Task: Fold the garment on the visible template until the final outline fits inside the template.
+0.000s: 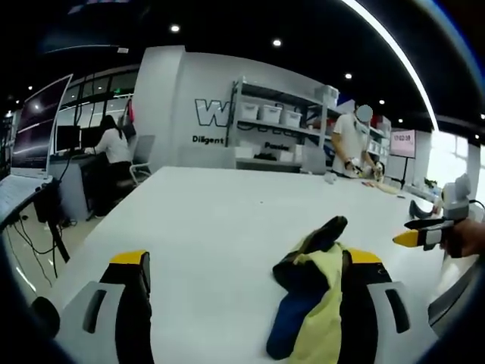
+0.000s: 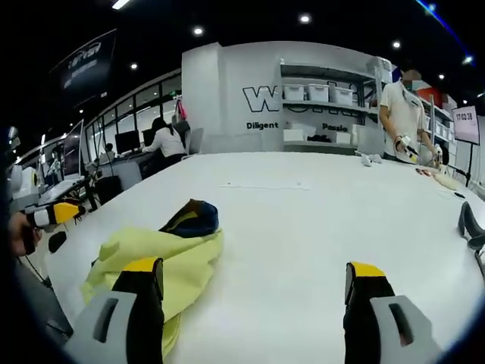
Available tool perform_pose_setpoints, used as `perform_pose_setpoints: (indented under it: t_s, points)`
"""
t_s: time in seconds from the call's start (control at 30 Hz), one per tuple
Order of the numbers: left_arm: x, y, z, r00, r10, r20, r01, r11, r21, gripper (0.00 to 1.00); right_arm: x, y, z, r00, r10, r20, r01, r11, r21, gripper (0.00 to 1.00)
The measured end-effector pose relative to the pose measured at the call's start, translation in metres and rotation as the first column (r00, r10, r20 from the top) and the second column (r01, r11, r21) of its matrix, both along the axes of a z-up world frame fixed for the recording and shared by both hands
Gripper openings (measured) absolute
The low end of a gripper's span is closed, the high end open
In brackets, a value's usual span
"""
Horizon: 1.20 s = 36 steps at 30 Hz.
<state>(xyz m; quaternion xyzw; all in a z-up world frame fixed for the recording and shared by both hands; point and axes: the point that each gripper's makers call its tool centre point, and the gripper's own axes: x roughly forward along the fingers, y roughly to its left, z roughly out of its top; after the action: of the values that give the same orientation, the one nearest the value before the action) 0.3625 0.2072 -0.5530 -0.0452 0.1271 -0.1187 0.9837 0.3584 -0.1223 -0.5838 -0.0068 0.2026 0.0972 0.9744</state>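
— Black lettering was read on the wall [image 2: 303, 91]?
— "Diligent" was read; other words were cut off by shelving [image 2: 322, 114].
— Grippers?
— Left gripper [image 1: 246, 273] and right gripper [image 2: 254, 284] were spread wide, nothing held. Yellow garment [image 2: 163, 258] was seen on the table [image 2: 303, 220] at eight o'clock.

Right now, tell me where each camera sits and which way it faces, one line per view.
Left gripper view: rides the left gripper, looking along its open jaws across the white table; the yellow and blue garment lies by its right jaw, the right gripper enters from the right.
Right gripper view: rides the right gripper, facing the same way over its open jaws; the left gripper and a hand show at left.
Shared: table, garment, shelves, the standing person.
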Motion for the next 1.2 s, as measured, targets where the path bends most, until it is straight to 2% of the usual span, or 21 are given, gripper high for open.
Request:
perform_pose_setpoints:
  t_s: [0.23, 0.37, 0.47, 0.63, 0.67, 0.8, 1.0, 1.2]
  points:
    - [0.000, -0.006, -0.002, 1.000, -0.018, -0.008, 0.018, 1.000, 0.003, 0.96, 0.004, 0.003, 0.008, 0.999, 0.008, 0.034, -0.009, 0.999, 0.049, 0.99]
    - [-0.001, -0.006, -0.005, 1.000, -0.021, -0.015, 0.022, 0.999, 0.035, 0.98, 0.003, 0.001, 0.005, 1.000, -0.001, 0.023, 0.000, 0.999, 0.051, 0.99]
    - [-0.002, -0.009, -0.008, 0.999, -0.034, -0.027, 0.035, 0.999, 0.030, 0.97, 0.002, 0.003, 0.002, 1.000, 0.003, 0.012, -0.004, 0.998, 0.065, 0.99]
    - [-0.002, -0.011, -0.007, 0.999, -0.043, -0.024, 0.044, 0.998, 0.040, 0.97, 0.002, 0.006, -0.003, 1.000, 0.016, -0.004, -0.015, 0.999, 0.038, 0.99]
    - [-0.002, -0.011, -0.008, 0.999, -0.043, -0.028, 0.044, 0.998, 0.037, 0.98, 0.001, 0.006, -0.004, 1.000, 0.022, -0.008, -0.022, 1.000, 0.011, 0.99]
    - [0.000, 0.000, -0.003, 1.000, -0.015, -0.004, 0.016, 0.997, 0.078, 0.99, 0.001, 0.008, -0.004, 1.000, 0.026, -0.006, -0.026, 0.999, 0.034, 0.99]
    - [-0.003, 0.006, 0.003, 1.000, -0.003, 0.009, 0.002, 0.998, 0.067, 0.99, 0.000, 0.008, -0.005, 1.000, 0.024, -0.012, -0.023, 0.999, 0.030, 0.99]
    - [-0.003, 0.013, 0.005, 1.000, 0.020, 0.013, -0.020, 0.999, 0.034, 0.99, 0.000, 0.018, -0.001, 0.997, 0.071, 0.011, -0.071, 0.997, 0.000, 0.99]
